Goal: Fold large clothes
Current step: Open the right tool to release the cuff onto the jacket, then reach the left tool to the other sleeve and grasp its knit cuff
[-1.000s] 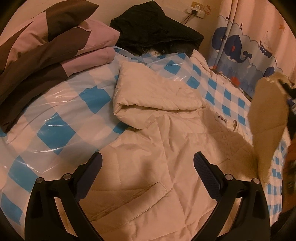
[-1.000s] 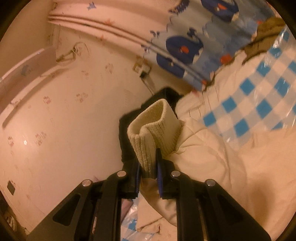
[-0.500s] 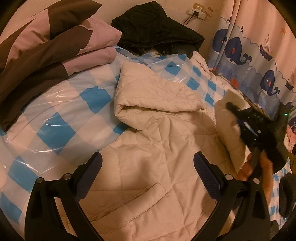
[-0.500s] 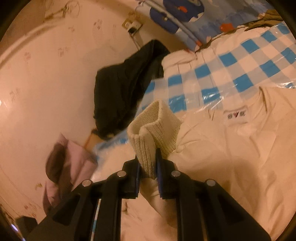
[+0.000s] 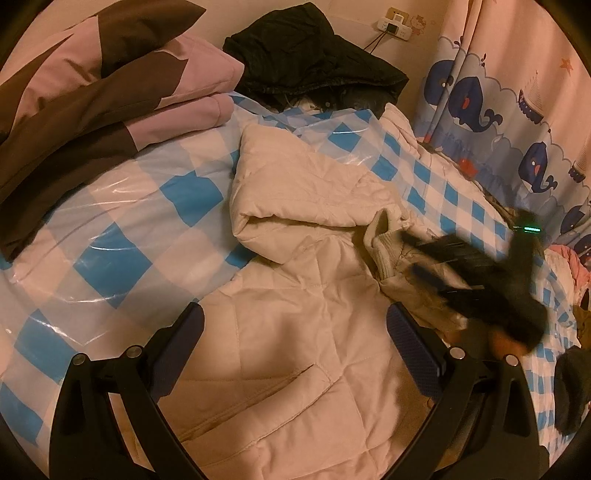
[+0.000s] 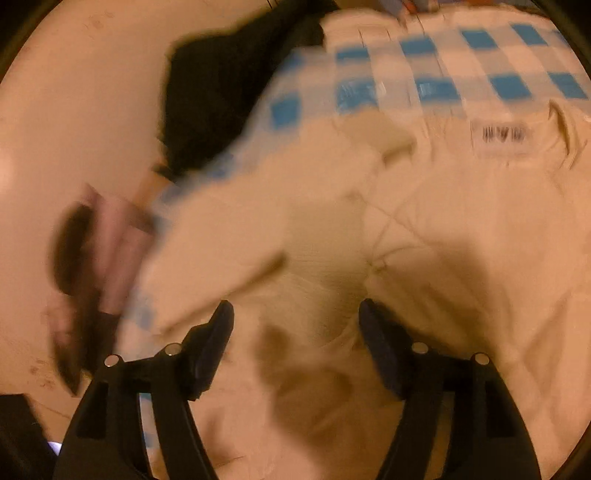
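Observation:
A cream quilted jacket lies spread on the blue-checked bed cover, one sleeve folded across its upper part. My left gripper hovers open over the jacket's front, near a pocket seam. The right gripper, blurred, sits low at the right over the ribbed cuff of the other sleeve, which rests on the jacket body. In the right wrist view the right gripper has its jaws opening, and the cuff lies loose ahead of them, not pinched.
Folded pink and brown bedding is stacked at the back left. A black jacket lies against the wall by a socket. A whale-print curtain hangs along the right, with more clothes heaped below it.
The right gripper carried the ribbed cuff down and leftward onto the jacket body, then its jaws parted and let the cuff go. My left gripper stayed still and open.

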